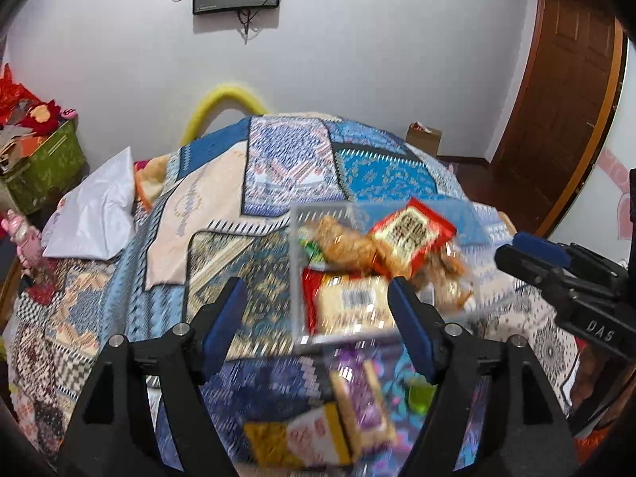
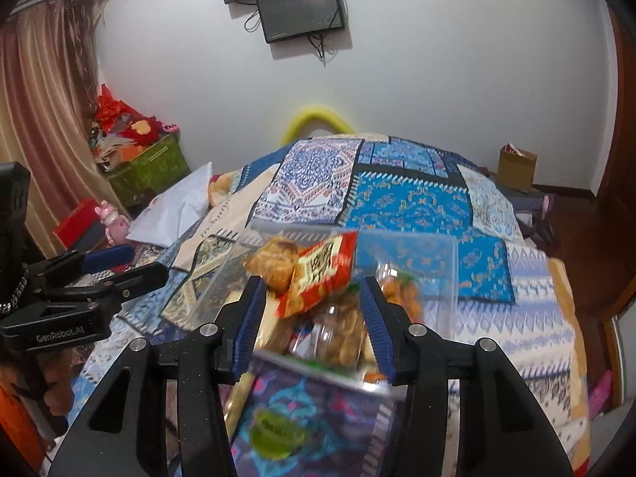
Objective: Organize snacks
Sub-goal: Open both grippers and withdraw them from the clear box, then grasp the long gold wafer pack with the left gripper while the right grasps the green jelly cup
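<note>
1. Clear plastic box (image 1: 314, 274) of snacks sits on the bed's patchwork quilt (image 1: 278, 167), just ahead of both grippers; motion blur smears its labels beyond reading.
2. My left gripper (image 1: 316, 320) is spread wide, holding nothing.
3. My right gripper (image 2: 312, 318) is likewise spread, empty.
4. Only the left view shows loose packets (image 1: 338, 429) near me, cut off by the fingers.
5. Only the right view shows the green blob (image 2: 274, 435), too blurred to identify.
</note>
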A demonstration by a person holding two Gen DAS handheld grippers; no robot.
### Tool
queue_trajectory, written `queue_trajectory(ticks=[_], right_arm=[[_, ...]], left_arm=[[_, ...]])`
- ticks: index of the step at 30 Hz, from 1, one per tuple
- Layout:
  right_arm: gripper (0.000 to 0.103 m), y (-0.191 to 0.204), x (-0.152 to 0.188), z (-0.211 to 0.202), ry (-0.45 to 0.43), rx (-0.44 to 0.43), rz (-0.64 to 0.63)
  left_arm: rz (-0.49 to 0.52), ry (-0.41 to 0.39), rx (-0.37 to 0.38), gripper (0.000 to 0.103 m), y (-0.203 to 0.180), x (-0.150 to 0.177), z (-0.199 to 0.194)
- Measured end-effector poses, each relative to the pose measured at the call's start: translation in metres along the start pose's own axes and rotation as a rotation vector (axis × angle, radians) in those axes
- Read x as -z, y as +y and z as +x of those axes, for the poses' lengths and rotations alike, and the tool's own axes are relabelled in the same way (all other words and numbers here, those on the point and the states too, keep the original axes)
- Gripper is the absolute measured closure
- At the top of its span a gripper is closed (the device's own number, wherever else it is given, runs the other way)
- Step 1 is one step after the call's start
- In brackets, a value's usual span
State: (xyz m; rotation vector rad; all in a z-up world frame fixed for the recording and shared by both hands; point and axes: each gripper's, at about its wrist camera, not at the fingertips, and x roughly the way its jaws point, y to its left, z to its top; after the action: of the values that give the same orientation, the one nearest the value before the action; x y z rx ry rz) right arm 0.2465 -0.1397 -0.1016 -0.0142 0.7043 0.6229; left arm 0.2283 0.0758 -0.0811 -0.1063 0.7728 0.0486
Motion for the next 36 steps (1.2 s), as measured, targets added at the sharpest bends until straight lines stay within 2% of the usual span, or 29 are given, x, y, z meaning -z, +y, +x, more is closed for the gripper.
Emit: queue_trajectory(ticks=[7, 16, 21, 29, 34, 36], right_arm=[[0.057, 0.008, 0.028, -0.005, 0.057, -0.001, 0.002], [0.057, 0.018, 0.069, -0.012, 0.121, -0.001, 0.013], [0.057, 0.022, 0.090, -0.007, 0.166, 0.010, 0.005], [0.057, 0.021, 0.109, -0.003, 0.210, 0.016, 0.011], [0.057, 0.021, 0.112, 0.003, 0.224, 0.023, -0.007], [0.057, 0.021, 0.111, 0.006, 0.227, 0.019, -0.007]], left_arm=[[-0.019, 0.068, -0.011, 0.030, 0.014, 0.044, -0.016], [-0.031, 0.183, -0.037, 0.030, 0.029, 0.121, -0.031], [-0.083, 0.256, 0.007, 0.030, 0.034, 0.150, -0.026], [-0.196, 0.312, 0.073, 0.030, 0.036, 0.165, -0.011], [-0.208, 0.285, 0.084, 0.030, 0.034, 0.155, -0.006], [-0.190, 0.263, 0.066, 0.030, 0.031, 0.148, -0.004]])
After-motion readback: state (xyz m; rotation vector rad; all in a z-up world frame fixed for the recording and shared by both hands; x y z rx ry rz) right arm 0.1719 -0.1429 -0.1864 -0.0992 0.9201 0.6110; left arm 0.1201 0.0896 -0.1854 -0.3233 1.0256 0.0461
